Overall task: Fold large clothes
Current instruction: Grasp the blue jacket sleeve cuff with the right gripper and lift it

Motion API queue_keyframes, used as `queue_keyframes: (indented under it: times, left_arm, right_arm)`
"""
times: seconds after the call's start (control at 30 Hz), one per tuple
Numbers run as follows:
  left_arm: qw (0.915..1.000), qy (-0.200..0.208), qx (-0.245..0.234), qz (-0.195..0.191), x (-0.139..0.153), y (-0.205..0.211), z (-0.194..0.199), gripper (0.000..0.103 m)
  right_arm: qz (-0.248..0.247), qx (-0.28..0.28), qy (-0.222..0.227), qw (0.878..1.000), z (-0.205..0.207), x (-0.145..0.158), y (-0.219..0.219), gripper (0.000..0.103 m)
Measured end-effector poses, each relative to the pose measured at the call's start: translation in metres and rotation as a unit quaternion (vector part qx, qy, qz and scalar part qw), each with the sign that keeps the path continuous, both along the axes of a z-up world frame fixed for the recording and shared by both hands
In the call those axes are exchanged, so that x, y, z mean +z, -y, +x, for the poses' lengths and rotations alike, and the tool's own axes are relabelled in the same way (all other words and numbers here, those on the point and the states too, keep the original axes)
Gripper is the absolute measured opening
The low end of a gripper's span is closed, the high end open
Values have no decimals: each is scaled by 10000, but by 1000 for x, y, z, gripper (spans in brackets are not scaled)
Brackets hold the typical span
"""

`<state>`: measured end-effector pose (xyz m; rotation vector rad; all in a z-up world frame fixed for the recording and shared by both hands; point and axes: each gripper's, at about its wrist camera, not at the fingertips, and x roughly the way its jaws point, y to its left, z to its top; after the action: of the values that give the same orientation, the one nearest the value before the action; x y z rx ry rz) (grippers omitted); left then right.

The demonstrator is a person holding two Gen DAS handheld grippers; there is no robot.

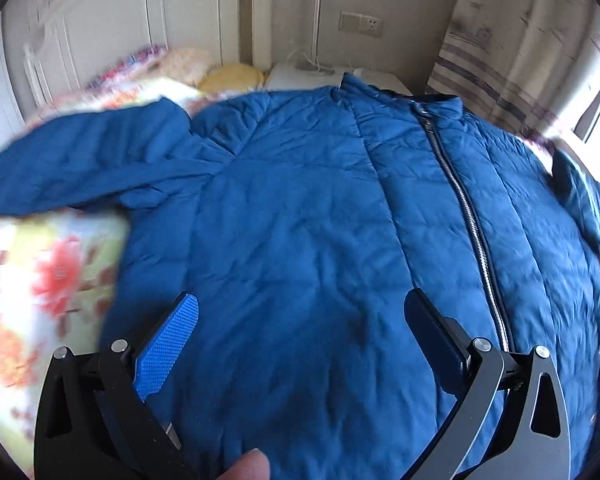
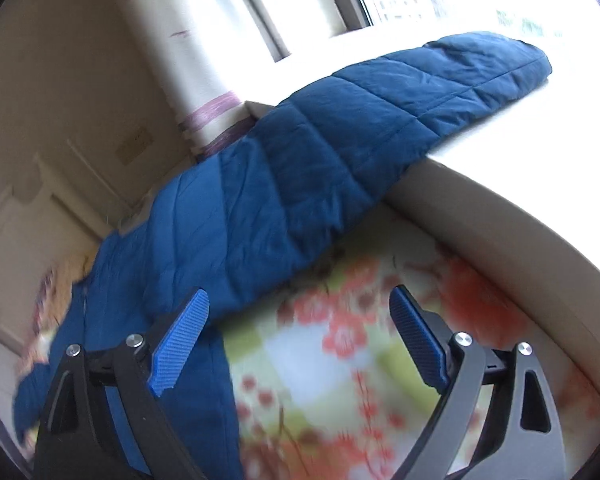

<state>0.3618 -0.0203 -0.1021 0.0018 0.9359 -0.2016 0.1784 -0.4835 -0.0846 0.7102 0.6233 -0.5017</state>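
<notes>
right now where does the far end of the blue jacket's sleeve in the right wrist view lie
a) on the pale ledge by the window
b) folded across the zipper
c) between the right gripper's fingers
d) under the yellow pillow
a: the sleeve of the blue jacket stretches off the floral bedding onto the pale ledge, clear of the open right gripper.

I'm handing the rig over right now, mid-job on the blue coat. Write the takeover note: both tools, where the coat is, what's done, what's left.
Left tool: open, empty, above the front of the blue coat.
Right tool: open, empty, over the floral bedsheet beside the coat's side edge.
Coat: spread face up on the bed, zipper closed, collar toward the headboard. One sleeve lies out onto the window ledge; the other sleeve is spread to the opposite side.
Done: coat laid out flat.
Left: no fold visible yet. Probably bring in both sleeves, then fold the body.
</notes>
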Motion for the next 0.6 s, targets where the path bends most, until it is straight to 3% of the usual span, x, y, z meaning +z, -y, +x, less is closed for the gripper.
queue_keyframes:
  times: [0.1,0.2,0.27,0.3,0.33,0.4,0.47,0.6]
  left_arm:
    - [9999,17,-66,-78,-12,-3,6,99]
    - [9997,51,-122,191,-16,6,4,99]
    - [9994,9,-153,301,-18,8,4,99]
    - [9994,-24,-150,303,-18,8,4,99]
    - [9994,-36,-149,317,-18,8,4,99]
    - [9992,-41,-163,356,-18,10,5,99]
    - [9994,-34,-183,309,-18,9,5,99]
    - [9996,-2,-193,199,-16,6,4,98]
  right_arm:
    - [150,-200,116,9996,21,-6,22,90]
    - [173,-334,25,9993,39,-8,33,83]
    - [173,-480,-11,9987,49,-8,42,61]
    - [211,-525,73,9984,51,-8,45,35]
    - [155,-584,179,9980,51,-3,43,18]
    - [-142,-599,403,9973,52,11,34,13]
    - [-738,-373,682,9942,58,36,7,12]
    - [-1635,786,984,9785,85,78,-67,11]
